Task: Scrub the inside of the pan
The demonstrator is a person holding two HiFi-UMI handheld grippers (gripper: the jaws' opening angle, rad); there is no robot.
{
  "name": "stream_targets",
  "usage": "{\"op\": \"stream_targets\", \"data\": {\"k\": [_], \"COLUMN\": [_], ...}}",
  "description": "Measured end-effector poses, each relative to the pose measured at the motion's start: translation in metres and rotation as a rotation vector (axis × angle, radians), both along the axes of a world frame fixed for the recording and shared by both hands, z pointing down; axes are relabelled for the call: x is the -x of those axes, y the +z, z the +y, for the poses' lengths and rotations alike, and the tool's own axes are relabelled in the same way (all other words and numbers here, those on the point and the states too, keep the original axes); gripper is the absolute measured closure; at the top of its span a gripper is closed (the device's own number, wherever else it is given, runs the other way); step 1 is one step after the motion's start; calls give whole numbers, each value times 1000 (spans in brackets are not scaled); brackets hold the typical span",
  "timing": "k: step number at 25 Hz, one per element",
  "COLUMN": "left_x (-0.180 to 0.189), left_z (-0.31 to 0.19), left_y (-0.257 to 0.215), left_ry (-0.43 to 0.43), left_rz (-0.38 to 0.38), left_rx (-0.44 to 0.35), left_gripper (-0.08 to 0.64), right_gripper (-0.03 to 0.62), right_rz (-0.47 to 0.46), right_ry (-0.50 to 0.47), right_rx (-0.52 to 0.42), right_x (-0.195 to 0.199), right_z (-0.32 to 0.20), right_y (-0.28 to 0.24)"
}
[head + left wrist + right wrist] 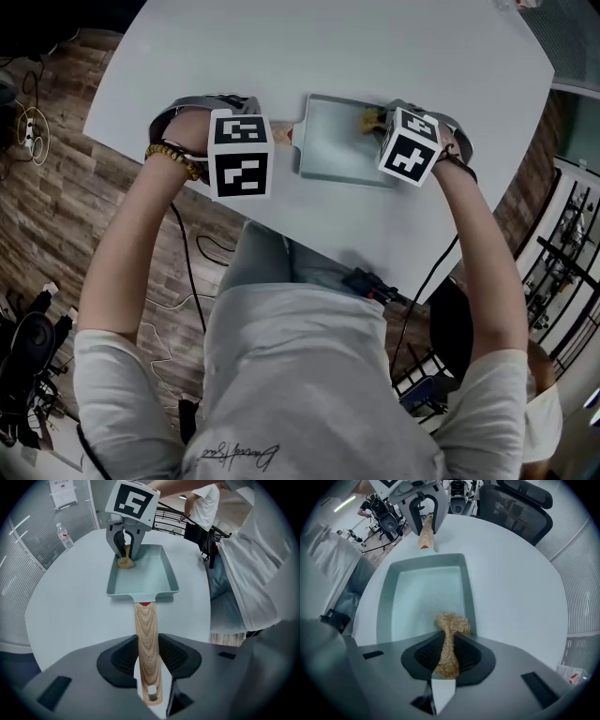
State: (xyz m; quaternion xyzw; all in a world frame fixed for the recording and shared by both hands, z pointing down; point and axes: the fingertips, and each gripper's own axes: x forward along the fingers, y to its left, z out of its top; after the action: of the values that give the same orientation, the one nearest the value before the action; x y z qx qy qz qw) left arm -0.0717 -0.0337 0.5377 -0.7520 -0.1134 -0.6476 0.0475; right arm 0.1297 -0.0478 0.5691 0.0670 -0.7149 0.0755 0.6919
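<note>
One white tabletop (375, 56) with rounded edges fills the upper half of the head view. It stands over wood-pattern flooring (84, 216) strewn with cables at lower left. An office chair (515, 508) stands beyond the table at the top of the right gripper view.

Counted: one pale teal rectangular pan (333, 141), one wooden handle (144, 620), one tan fibrous scrubber (452, 623), two grippers, one water bottle (64, 535).

The pan lies flat at upper centre of the head view, its handle pointing toward frame left. The left gripper (147, 656) has its jaws closed on the handle near its end. The right gripper (447, 656) has its jaws pinched on the scrubber, whose tuft rests inside the pan at the corner farthest from the handle, beside the right wall in that gripper's view.

The pan sits near the table edge on the person's side. Bare tabletop extends well beyond it toward the top of the head view, and the bottle stands well apart at the far rim.
</note>
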Motion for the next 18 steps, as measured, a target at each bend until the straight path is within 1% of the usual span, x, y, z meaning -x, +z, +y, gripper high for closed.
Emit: {"op": "stream_targets", "data": {"k": [3, 6, 9, 18], "left_x": [-1, 0, 3, 4], "left_z": [-1, -4, -8, -11], "left_y": [-1, 1, 2, 5], "left_ry": [-31, -61, -82, -87], "left_rz": [19, 18, 23, 9], "left_rx": [5, -9, -9, -14], "left_gripper": [416, 416, 414, 411], "right_gripper": [517, 517, 517, 517], "right_rz": [-6, -4, -9, -10], "right_ry": [-22, -42, -36, -52], "right_rx": [-28, -45, -26, 29], "right_x": [0, 2, 3, 8], "right_z": [-1, 3, 12, 48], "right_y": [0, 1, 2, 3]}}
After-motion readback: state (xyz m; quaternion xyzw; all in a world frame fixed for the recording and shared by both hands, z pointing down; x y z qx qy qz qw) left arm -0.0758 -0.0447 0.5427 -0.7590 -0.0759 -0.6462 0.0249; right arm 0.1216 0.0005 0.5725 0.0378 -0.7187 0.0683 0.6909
